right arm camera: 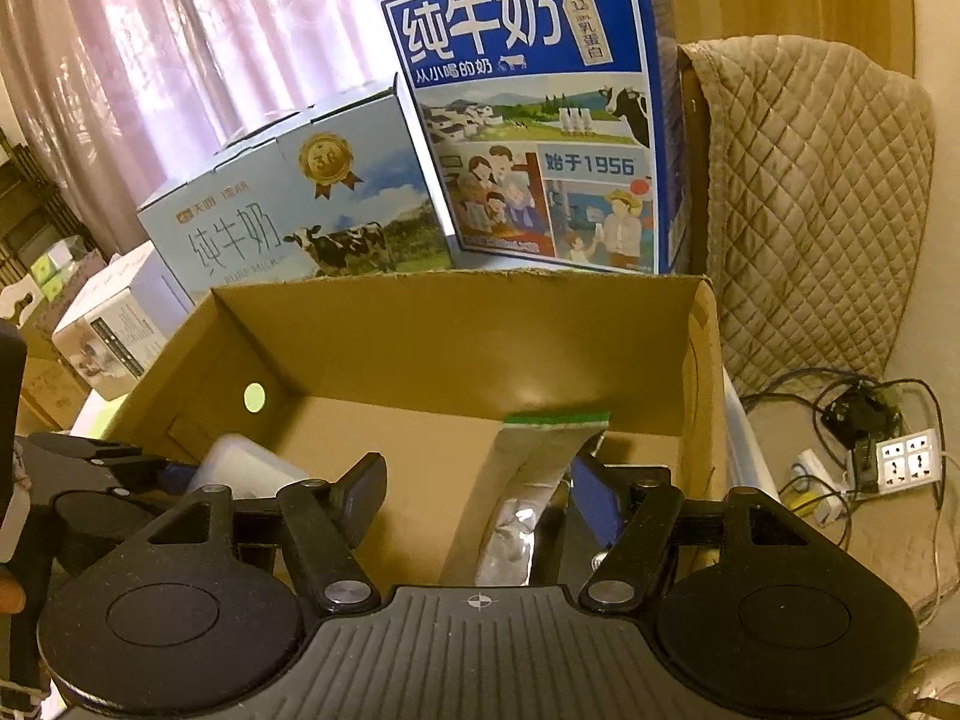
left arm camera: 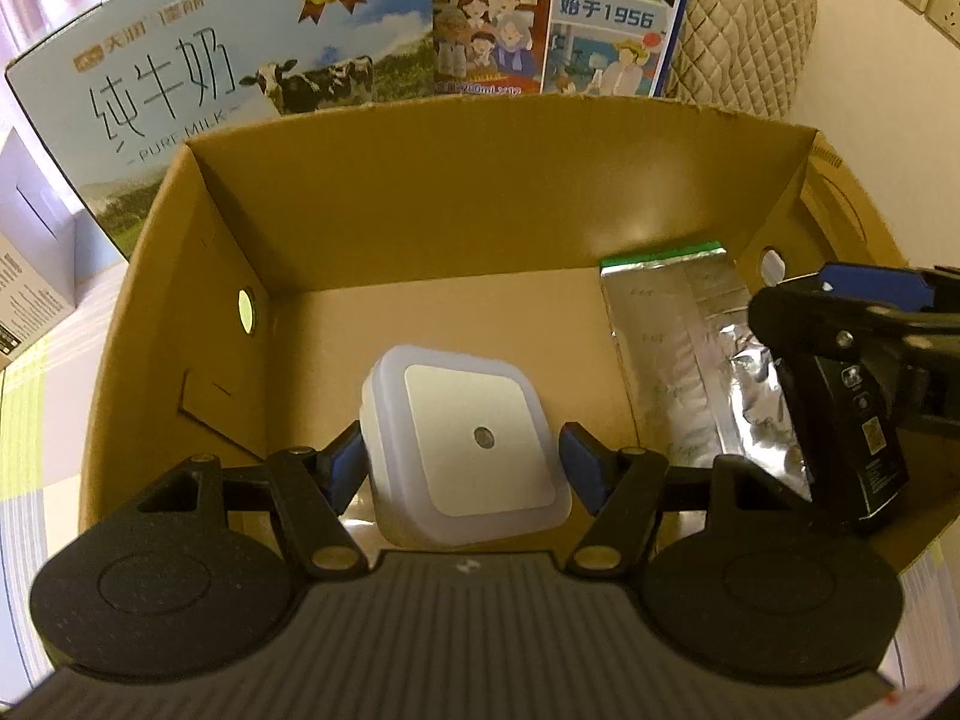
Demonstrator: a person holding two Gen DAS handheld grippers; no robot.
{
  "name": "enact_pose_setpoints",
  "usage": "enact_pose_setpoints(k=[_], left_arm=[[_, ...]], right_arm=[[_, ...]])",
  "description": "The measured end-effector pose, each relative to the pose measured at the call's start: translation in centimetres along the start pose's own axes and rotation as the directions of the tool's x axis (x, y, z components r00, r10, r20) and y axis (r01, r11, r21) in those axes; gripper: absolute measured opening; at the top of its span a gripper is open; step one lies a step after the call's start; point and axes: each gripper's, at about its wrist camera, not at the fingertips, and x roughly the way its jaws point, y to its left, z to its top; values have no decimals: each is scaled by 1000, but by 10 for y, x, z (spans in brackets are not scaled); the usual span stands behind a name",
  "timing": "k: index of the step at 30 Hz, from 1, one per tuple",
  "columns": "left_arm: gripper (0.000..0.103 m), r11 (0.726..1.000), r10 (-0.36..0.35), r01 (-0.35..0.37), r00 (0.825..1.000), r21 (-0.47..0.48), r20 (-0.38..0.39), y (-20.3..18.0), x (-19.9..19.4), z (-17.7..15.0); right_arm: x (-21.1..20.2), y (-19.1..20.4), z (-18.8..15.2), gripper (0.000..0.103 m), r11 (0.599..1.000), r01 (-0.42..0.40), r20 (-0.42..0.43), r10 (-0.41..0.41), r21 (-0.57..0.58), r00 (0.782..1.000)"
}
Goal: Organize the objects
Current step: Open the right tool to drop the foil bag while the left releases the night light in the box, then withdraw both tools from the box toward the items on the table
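Foil pouch (right arm camera: 543,456) (green-edged) in cardboard box (right arm camera: 480,324)

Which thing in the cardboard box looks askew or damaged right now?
The silver foil pouch by the cardboard box's right wall: its near end is crumpled and it leans rather than lying flat. The white night light sits tilted between the left gripper's pads. Nothing looks spilled.

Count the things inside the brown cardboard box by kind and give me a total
White square plastic night light: 1
Silver foil pouch with green top edge: 1
Total: 2, both within the brown cardboard box.
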Motion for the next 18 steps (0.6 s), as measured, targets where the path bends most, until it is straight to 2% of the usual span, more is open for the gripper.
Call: enact_pose_setpoints(k=[2, 4, 9, 18], left_arm=[[67, 1000, -5, 5, 1000, -5, 4, 1, 0, 0], [75, 1000, -2, 3, 1000, -9, 13, 2, -1, 1], [84, 1000, 6, -5, 999, -18, 40, 5, -12, 3], [87, 998, 21, -16, 997, -64, 79, 16, -40, 0]], right_arm=[[-2, -1, -1, 66, 1000, 1, 0, -1, 3, 1000], [-4, 0, -1, 66, 1000, 6, -1, -6, 1, 1000], [-13, 3, -3, 69, 1000, 2, 7, -1, -17, 1000], [-32, 7, -9, 71, 1000, 24, 32, -23, -17, 999]])
